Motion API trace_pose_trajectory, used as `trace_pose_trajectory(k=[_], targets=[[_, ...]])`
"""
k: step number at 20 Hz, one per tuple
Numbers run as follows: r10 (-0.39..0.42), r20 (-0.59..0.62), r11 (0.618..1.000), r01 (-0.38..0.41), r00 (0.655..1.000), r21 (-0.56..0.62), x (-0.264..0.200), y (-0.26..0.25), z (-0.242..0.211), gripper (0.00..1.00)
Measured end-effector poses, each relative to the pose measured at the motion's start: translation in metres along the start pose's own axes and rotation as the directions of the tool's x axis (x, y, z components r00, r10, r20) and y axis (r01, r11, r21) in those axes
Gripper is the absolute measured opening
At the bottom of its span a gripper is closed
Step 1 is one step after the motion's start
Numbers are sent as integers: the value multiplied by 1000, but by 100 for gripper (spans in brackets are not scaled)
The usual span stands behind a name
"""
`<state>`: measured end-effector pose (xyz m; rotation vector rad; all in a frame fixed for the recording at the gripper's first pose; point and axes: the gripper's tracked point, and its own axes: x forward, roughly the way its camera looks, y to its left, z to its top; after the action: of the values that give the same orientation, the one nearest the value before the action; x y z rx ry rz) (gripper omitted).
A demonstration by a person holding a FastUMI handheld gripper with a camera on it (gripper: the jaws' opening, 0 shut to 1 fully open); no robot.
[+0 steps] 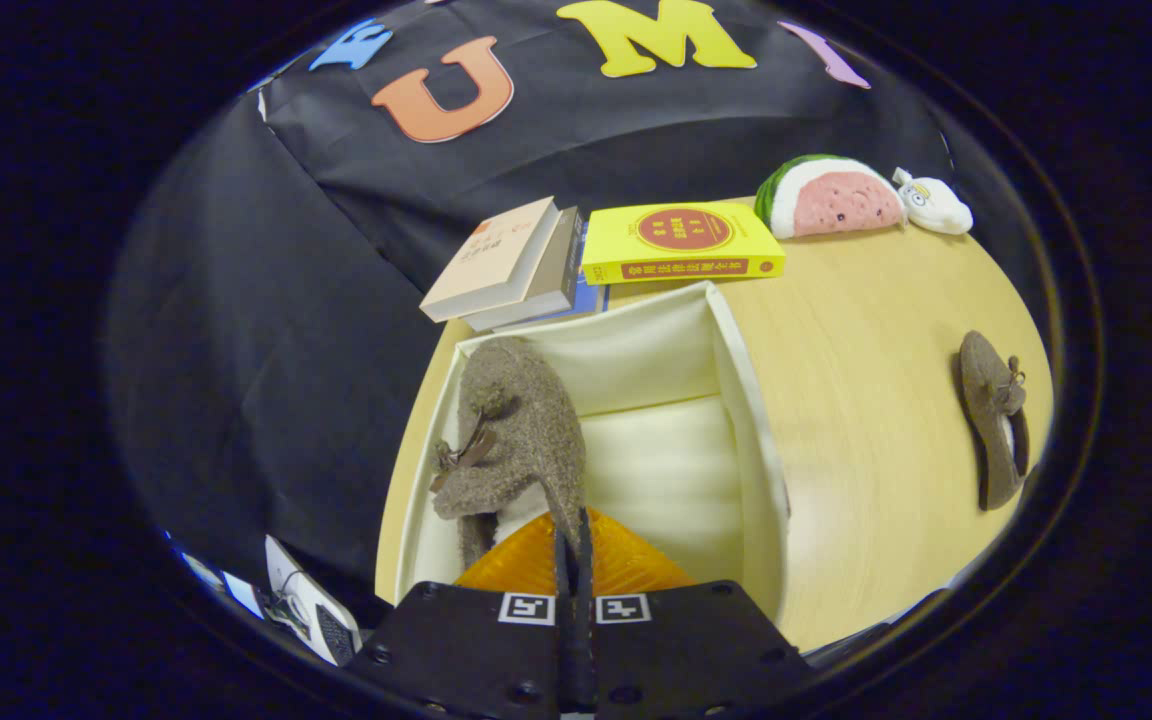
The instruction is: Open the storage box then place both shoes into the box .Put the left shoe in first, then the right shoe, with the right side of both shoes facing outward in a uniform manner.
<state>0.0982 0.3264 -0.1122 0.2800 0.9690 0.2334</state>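
Gripper [573,530] fingers pinch a shoe's [516,440] edge inside the box [736,400]; its heel is hidden behind them.

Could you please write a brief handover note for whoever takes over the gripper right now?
Gripper: fingers shut on the heel edge of the first shoe, holding it inside the storage box against its left wall.
Box: open, on the table, in front of the books.
Second shoe: lying on the table, right of the box, apart from it.
Done: box open, first shoe in.
Left: release it, fetch the second shoe, place it alongside.
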Motion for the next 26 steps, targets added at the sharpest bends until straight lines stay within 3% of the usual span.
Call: trace_pose_trajectory(k=[6,10,12,13,14,15,17,19,21,26], targets=[[-57,-53,997,54,997,-56,28,11,-25,2],[-46,-35,996,43,998,-78,29,18,-24,12],[-32,-12,994,31,999,-104,23,22,-20,10],[-32,0,993,32,999,-117,14,21,-17,19],[-25,18,992,27,1000,-126,6,21,-14,19],[-30,37,990,35,999,-137,-3,17,-10,32],[-30,73,987,41,997,-157,-22,9,-5,43],[-20,102,979,40,995,-199,-45,-1,-3,45],[-14,148,971,49,989,-234,-72,-16,4,62],[-30,267,957,105,963,-270,-128,-70,30,82]])
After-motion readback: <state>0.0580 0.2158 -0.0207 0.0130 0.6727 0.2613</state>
